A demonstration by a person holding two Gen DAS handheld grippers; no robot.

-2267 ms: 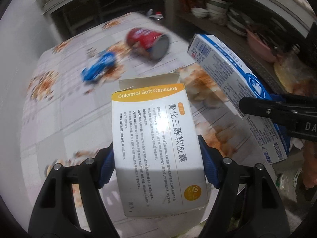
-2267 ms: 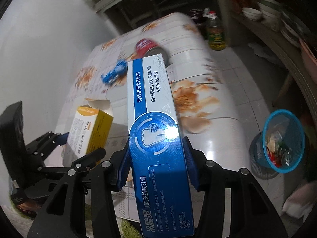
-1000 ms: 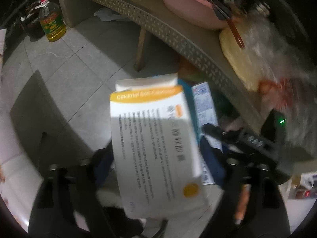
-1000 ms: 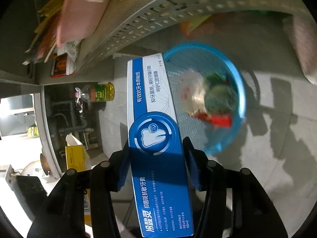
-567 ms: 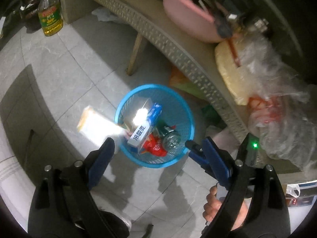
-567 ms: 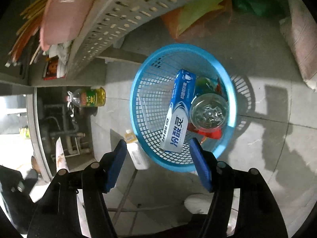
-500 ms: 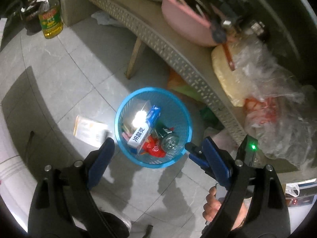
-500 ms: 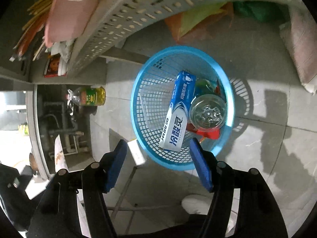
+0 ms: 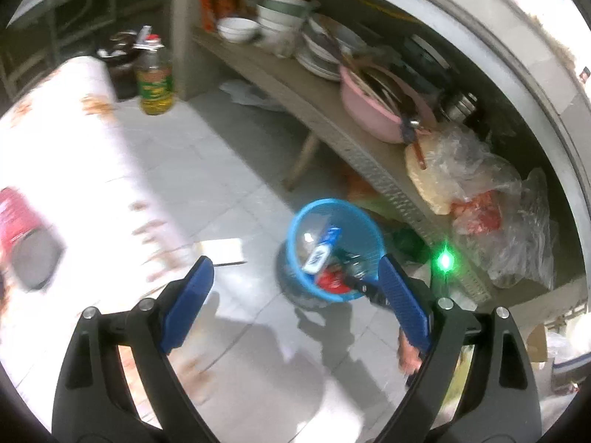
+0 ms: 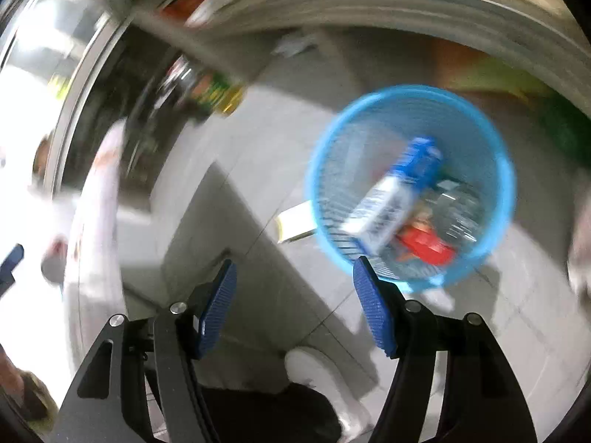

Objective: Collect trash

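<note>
Right of centre in both views, the blue basket (image 9: pixel 295 229) (image 10: pixel 317 170) sits on the floor with the toothpaste box (image 9: pixel 321 253) (image 10: pixel 391 199) inside it. Just left of it lies the pill box (image 9: pixel 221 253) (image 10: pixel 295 221) on the tiles. Left gripper (image 9: pixel 295 291) and right gripper (image 10: pixel 291 299) both gape empty. At far left, a red can (image 9: pixel 14 221) lies on the table (image 9: pixel 74 155).

Home kitchen: stacked dishes (image 9: pixel 317 48), oil bottle (image 9: pixel 155 81)

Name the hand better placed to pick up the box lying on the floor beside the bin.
Left, probably. The left gripper is open, and the box lies just beyond its left pad. From the right gripper, the bin partly hides it.
</note>
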